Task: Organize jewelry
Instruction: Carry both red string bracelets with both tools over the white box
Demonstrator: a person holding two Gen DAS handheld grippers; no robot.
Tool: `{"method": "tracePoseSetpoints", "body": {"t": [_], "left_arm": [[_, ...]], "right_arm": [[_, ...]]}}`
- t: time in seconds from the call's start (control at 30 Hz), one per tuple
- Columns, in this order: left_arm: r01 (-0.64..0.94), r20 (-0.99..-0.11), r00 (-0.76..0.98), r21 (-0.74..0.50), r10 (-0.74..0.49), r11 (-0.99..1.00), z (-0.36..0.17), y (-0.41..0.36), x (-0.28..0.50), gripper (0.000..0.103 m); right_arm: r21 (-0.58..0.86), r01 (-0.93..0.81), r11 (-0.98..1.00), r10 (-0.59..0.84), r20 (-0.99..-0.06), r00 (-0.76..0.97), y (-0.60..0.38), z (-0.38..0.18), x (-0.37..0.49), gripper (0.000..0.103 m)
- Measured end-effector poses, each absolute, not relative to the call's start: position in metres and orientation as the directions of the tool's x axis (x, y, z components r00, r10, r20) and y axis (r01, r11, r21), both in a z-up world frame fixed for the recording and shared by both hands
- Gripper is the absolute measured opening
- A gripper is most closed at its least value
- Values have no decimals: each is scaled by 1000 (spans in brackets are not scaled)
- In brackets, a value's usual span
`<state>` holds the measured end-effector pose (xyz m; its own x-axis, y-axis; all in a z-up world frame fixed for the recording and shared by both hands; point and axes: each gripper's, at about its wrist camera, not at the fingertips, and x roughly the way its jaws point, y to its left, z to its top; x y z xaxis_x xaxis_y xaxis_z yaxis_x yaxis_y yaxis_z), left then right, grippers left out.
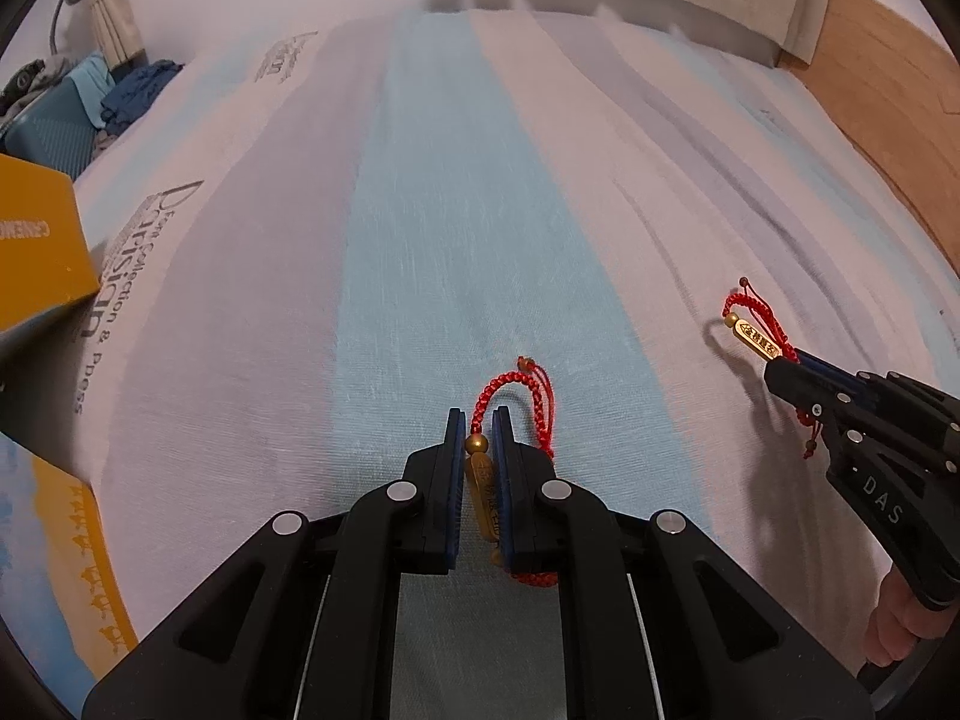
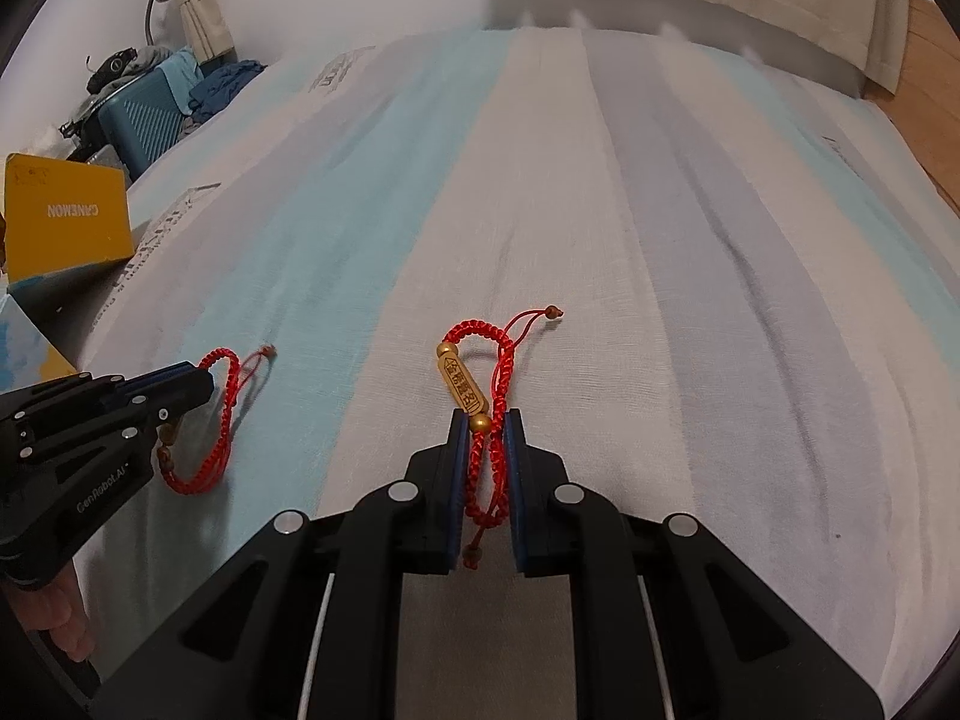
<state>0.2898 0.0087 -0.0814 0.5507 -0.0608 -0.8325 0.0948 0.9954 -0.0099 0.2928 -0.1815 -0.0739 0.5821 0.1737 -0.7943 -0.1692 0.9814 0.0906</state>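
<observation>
Two red braided bracelets, each with a gold bar charm, are on the striped bed sheet [image 1: 420,210]. My left gripper [image 1: 479,420] is shut on the first bracelet [image 1: 489,387], its gold bar pinched between the pads and the cord loop sticking out ahead. From the right wrist view, the left gripper [image 2: 204,384] shows at the left with that bracelet [image 2: 225,414] drooping from its tip. My right gripper [image 2: 486,420] is shut on the cords of the second bracelet [image 2: 461,387], whose gold bar lies just past the fingertips. The right gripper [image 1: 777,369] and its bracelet [image 1: 759,341] also show at the right of the left wrist view.
A yellow box [image 2: 66,216] sits on the bed's left side, with another printed yellow and blue box [image 1: 78,570] nearer. A teal suitcase [image 2: 144,120] with clothes stands beyond the bed's left edge. Wooden floor [image 1: 888,90] lies to the right.
</observation>
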Motion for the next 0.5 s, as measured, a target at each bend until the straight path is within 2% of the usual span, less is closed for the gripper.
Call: {"method": "tracePoseSetpoints", "body": {"t": [0.5], "left_arm": [[94, -821, 567, -10, -62, 995, -71, 3, 285, 8]], "right_arm": [[86, -177, 980, 176, -790, 587, -186, -64, 288, 11]]}}
